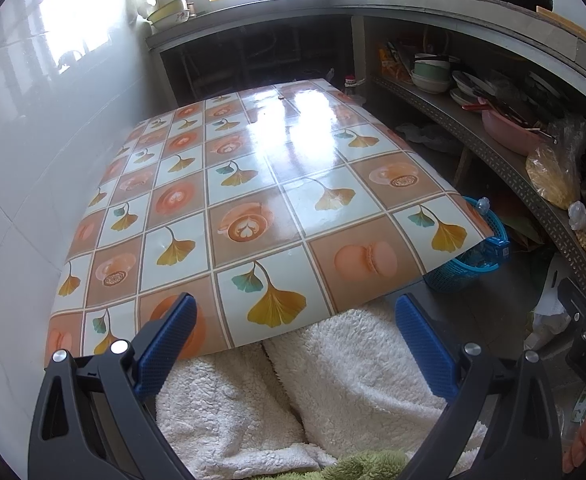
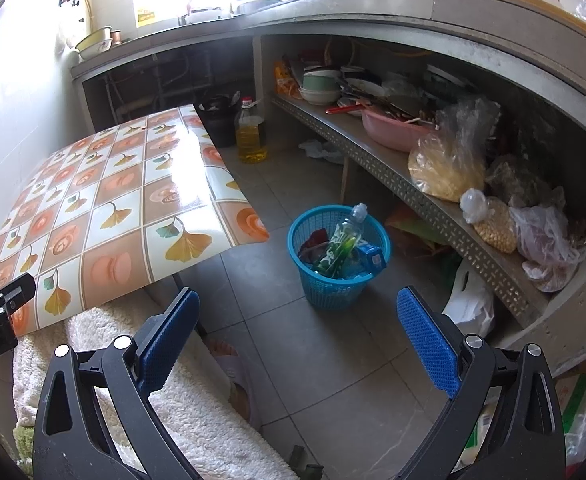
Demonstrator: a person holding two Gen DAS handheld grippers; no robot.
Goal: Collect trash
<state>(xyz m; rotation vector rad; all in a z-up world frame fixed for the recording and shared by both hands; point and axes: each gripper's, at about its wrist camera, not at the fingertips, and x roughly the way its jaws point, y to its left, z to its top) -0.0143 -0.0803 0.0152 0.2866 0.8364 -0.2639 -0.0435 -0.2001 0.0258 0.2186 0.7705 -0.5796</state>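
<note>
A blue mesh trash basket stands on the grey tile floor to the right of the table. It holds a clear plastic bottle with a green label, a small blue carton and a dark red wrapper. In the left wrist view the basket peeks out past the table's right edge. My right gripper is open and empty, above the floor short of the basket. My left gripper is open and empty, over the table's near edge and my lap in white fleece.
The table has a glossy cloth with ginkgo leaves and coffee cups. A cooking oil bottle and a dark bin stand on the floor beyond it. A low shelf at right holds bowls, a pink basin and plastic bags.
</note>
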